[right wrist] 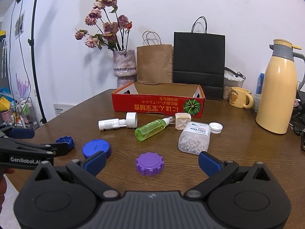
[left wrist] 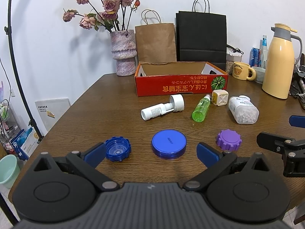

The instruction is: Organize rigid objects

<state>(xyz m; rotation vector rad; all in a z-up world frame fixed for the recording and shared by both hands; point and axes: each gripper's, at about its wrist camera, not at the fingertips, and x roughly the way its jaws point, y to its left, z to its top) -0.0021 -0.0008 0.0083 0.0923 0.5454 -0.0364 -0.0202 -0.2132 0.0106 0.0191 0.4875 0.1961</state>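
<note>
**Nothing in the box yet**

We judge the sorting barely begun. The red box (left wrist: 181, 82) at the far side of the tabletop (left wrist: 114, 110) looks empty as far as we can see inside. Everything lies loose in front of it: the white spray bottle (left wrist: 162, 109), green bottle (left wrist: 201, 108), cream cube (left wrist: 220, 97) and clear swab container (left wrist: 243, 109) just near the box; the ridged blue cap (left wrist: 118, 148), round blue lid (left wrist: 169, 144) and purple cap (left wrist: 228, 139) in a near row.

Our left gripper (left wrist: 151, 151) hovers with fingers spread wide, empty, facing the blue lid. Our right gripper (right wrist: 151, 162) is equally wide, empty, facing the purple cap. All items remain to be moved.
</note>
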